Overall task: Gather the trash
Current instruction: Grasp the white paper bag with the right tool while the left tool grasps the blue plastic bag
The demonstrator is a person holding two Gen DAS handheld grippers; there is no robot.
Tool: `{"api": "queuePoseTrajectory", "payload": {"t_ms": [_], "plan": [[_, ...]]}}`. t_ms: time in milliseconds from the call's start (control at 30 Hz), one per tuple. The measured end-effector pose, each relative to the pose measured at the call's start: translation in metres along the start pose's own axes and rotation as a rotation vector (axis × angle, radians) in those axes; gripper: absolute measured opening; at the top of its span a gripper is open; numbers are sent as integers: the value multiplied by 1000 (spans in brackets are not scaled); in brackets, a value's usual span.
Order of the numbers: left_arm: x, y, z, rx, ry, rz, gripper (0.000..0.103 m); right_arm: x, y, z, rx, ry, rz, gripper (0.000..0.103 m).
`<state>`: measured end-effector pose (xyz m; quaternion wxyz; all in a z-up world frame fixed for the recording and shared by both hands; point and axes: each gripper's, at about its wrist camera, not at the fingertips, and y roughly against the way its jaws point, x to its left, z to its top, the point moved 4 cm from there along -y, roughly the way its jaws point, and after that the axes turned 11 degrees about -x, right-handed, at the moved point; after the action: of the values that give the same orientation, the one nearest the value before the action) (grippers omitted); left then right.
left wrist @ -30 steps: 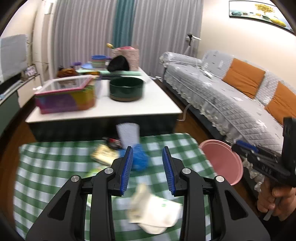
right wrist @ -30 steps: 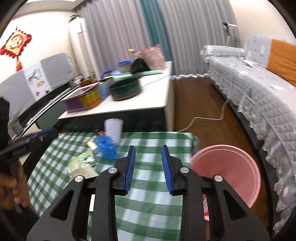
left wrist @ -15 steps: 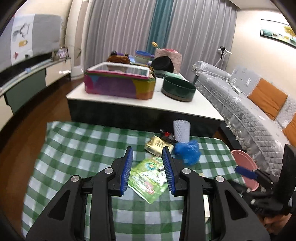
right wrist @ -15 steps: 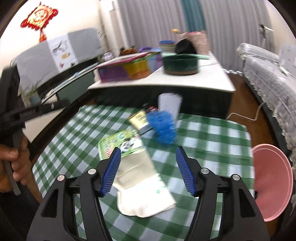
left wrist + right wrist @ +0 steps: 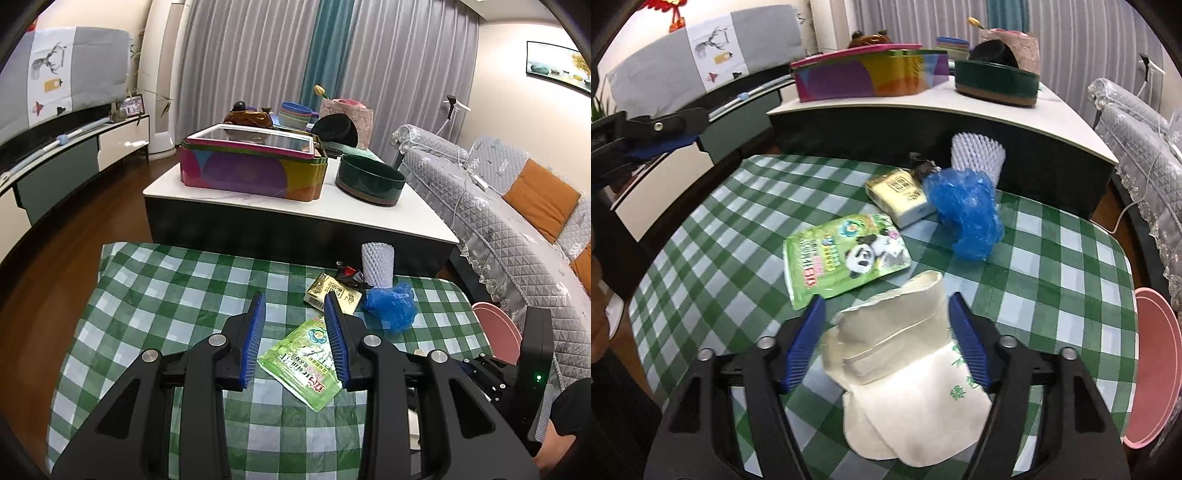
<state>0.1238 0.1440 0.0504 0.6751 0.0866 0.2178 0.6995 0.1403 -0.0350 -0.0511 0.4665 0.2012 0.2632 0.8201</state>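
Right wrist view: the right tongs (image 5: 886, 339) are hovering low over the green-checked table (image 5: 1052, 295), blue pads spread wide on either side of a cream paper bag (image 5: 905, 362), with a gap showing between each pad and the paper. The bag is lying flat, its long axis running from the near right, where green print shows, up toward the far left, where its folded mouth is pointing at the green panda pouch (image 5: 846, 254). The pouch is lying flat just beyond the bag, its long axis slanting from near left to far right. Farther back, a yellow packet (image 5: 897, 192) is touching a crumpled blue plastic bag (image 5: 967, 214), with a white foam net sleeve (image 5: 979, 155) standing upright behind them. A pink bin (image 5: 1152, 373) is sitting off the table's right edge.

Left wrist view: the left tongs (image 5: 295, 332) are reaching forward above the table (image 5: 147, 295), tilted slightly downward, pads apart and holding nothing. The panda pouch (image 5: 303, 362) is showing between and below the pads, and the yellow packet (image 5: 328, 291) is partly hidden behind the right pad. The blue plastic bag (image 5: 391, 306) and foam sleeve (image 5: 376, 264) are lying beyond. The right tongs' black body (image 5: 517, 365) is sitting at the lower right edge.
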Motion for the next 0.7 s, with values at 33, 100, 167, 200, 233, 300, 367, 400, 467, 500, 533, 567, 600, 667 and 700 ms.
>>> {"api": "queuePoseTrajectory", "payload": {"t_ms": [33,100,167,200,233,300,367,400,467,500,533,567,600,667,700], "plan": [[-1,-2,-1,4,4,-3,33,-5,0,1,1,-12,-2,54],[-5,-6,-1,10,4,-8,33,-14,3,2,-6,-26,-14,48],[-13,-10,-3,18,-5,-20,33,-23,6,4,-15,-39,-22,33],[-17,-12,-4,20,-11,-24,33,-28,7,5,-15,-45,-33,20],[-23,-15,-5,25,-21,-34,33,-36,10,6,-18,-56,-47,19],[-31,-20,-6,31,-33,-46,33,-51,16,7,-34,-76,-59,10],[-43,-28,-10,43,-51,-63,33,-62,22,9,-48,-80,-84,5],[-47,-31,-11,48,-56,-69,33,-68,26,10,-57,-83,-96,3],[-60,-40,-14,59,-73,-87,33,-83,33,12,-71,-97,-115,2],[-68,-45,-17,65,-84,-99,33,-91,37,11,-78,-106,-125,2],[-73,-48,-18,69,-92,-106,33,-98,40,11,-82,-115,-134,2],[-80,-52,-20,75,-104,-117,33,-103,42,10,-85,-123,-140,2],[-86,-54,-22,79,-113,-123,33,-109,44,9,-88,-132,-147,2],[-98,-62,-26,87,-133,-140,33,-120,49,7,-93,-151,-156,2],[-102,-64,-27,88,-137,-146,34,-125,52,6,-97,-160,-159,2]]}}
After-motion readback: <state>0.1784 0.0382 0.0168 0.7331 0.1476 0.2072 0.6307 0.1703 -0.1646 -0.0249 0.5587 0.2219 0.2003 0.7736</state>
